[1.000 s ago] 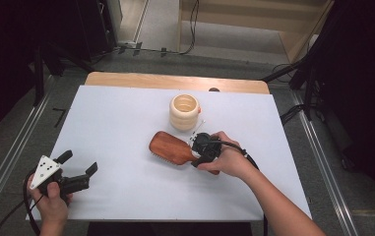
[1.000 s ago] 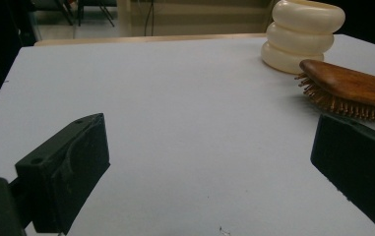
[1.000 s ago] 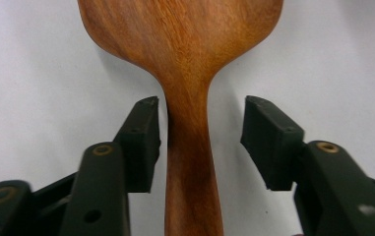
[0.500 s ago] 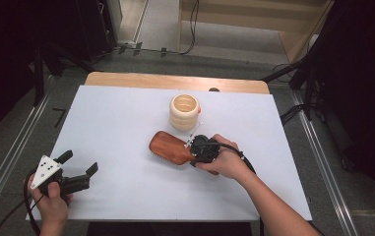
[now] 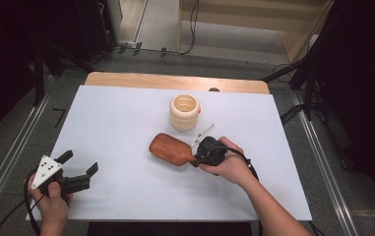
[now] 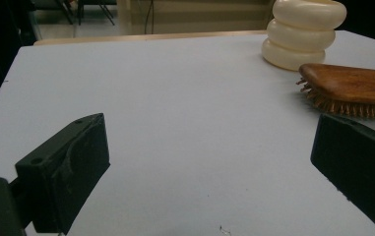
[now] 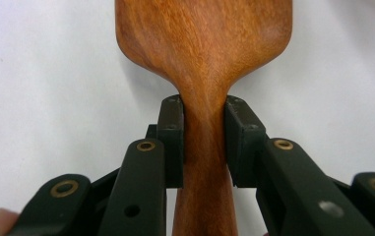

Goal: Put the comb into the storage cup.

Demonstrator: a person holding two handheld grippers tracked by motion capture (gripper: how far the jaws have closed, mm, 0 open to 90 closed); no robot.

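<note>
From the high view, the white counter (image 5: 126, 118) carried one wooden hairbrush (image 5: 171, 149) near its middle, one cream ribbed cup (image 5: 184, 111) just behind it toward the far edge, and one thin pale stick (image 5: 203, 133) beside them; the cup's inside looked empty. The right gripper (image 5: 196, 158) met the brush handle; the left gripper (image 5: 79, 166) sat near the left front corner. In the left gripper view, its jaws stood released, wide apart, the cup (image 6: 305, 32) and brush (image 6: 350, 89) ahead. In the right gripper view, the jaws were clenched on the brush's narrow neck (image 7: 203, 123).
</note>
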